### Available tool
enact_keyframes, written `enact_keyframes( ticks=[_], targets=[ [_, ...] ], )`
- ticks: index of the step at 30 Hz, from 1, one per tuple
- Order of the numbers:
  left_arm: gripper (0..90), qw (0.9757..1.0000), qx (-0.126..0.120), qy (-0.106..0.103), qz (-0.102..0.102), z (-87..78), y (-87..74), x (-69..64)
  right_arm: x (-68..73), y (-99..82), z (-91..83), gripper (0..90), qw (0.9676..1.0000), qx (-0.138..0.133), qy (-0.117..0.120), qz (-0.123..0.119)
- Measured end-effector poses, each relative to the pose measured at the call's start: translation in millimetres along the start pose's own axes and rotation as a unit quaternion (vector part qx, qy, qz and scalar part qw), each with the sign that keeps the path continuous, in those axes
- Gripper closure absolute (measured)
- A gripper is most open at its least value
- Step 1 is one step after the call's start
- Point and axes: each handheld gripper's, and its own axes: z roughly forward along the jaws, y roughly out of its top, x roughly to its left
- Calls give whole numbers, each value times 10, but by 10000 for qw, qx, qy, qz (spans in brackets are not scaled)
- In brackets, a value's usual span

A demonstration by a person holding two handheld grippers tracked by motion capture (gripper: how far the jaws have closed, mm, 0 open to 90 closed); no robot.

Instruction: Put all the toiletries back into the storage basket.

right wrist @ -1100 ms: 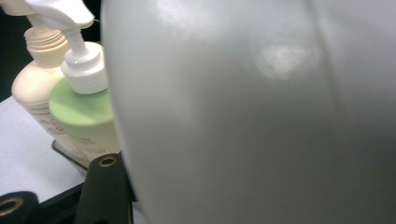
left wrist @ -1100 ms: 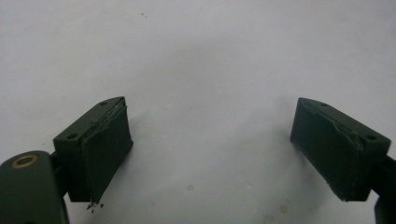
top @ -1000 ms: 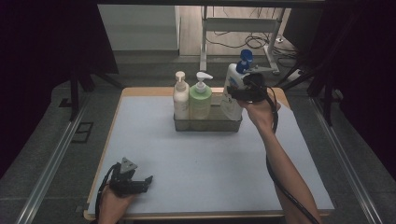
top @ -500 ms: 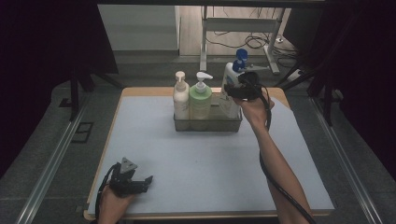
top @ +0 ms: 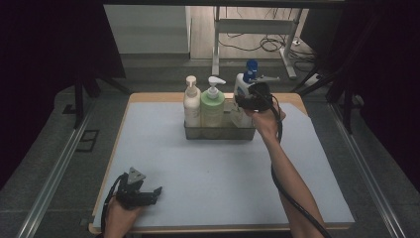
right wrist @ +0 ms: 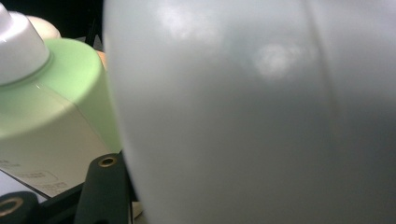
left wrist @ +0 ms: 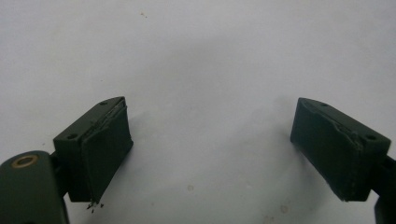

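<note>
— Fingers of the right gripper (top: pixel 246 103): what are they doing?

— Clamped around the white plastic spray bottle with the blue trigger head (top: pixel 243 85), about halfway closed. In the right gripper view its pale, smooth, rounded wall (right wrist: pixel 261 107) sits right against the black jaw.

— Where is that bottle?

— At the right end of the clear rectangular plastic bin (top: pixel 220 133), at the far middle of the table; whether its base rests on the bin's floor I cannot tell.

— What else is in the bin?

— Two pump bottles, upright side by side: a light green one with a white pump (top: pixel 212 105) in the middle, a cream-white one (top: pixel 191 104) at the left end.

— And the left gripper (top: pixel 157 190)?

— Jaws spread wide, nothing between them, resting low over the pale grey table mat (top: pixel 223 168) near the front left corner.
</note>
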Motion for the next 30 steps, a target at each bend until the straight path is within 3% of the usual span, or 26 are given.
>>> enact_keyframes(
  ticks=[30],
  targets=[
    [120, 10000, 0, 2, 4, 0, 0, 0, 47, -309, 140, 405, 9997, 233, 19, -3]
  ],
)
